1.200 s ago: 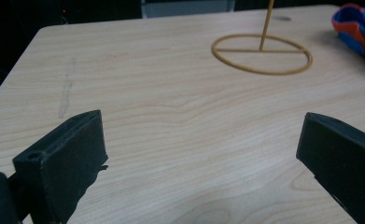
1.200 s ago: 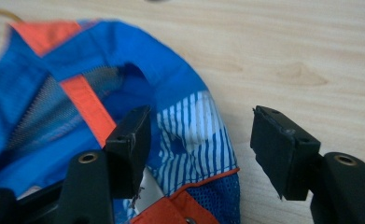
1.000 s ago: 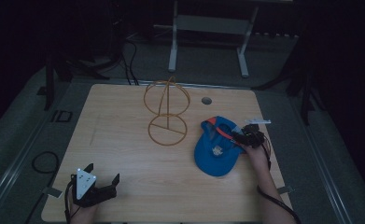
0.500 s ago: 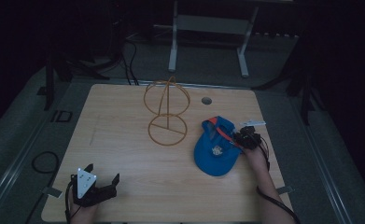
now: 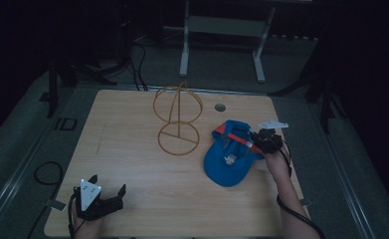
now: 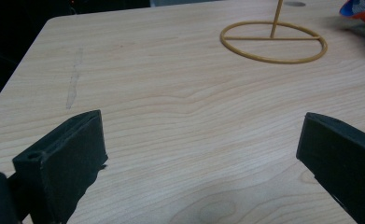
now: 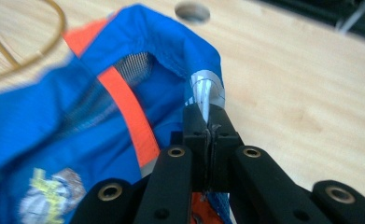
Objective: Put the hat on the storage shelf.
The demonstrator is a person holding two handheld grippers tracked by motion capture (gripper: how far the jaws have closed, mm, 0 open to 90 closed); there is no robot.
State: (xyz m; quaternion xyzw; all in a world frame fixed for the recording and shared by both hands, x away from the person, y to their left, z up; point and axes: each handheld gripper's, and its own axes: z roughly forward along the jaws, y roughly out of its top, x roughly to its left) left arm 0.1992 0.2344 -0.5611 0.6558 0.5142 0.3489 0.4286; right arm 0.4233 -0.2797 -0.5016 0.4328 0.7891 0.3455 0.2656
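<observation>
Blue cap (image 5: 230, 158) lying near the right edge of the table (image 5: 132, 164), orange band (image 7: 131, 123) showing, back part lifted a little off the wood. Right gripper (image 5: 262, 141) clenched tight on the cap's back rim, jaws just closed, a thin fold of blue cloth and a grey tab (image 7: 206, 93) pinched between them. Gold wire stand (image 5: 178, 119) just to the left of the cap, toward the far edge, round base ring flat on the wood and a hoop up on a post. Small round hole (image 5: 220, 107) in the table near the far edge, behind the cap. Left gripper (image 5: 104, 202) resting near the front left corner, jaws released and wide apart, nothing between them, well apart from the cap. Probably lifting the cap to hang it on the stand. Best to keep the pinch firm, since only a thin bit of cloth is held. Best to lift slowly and straight up, so the brim clears the wood. Best to carry it high over the hoop, not bumping the light stand.
</observation>
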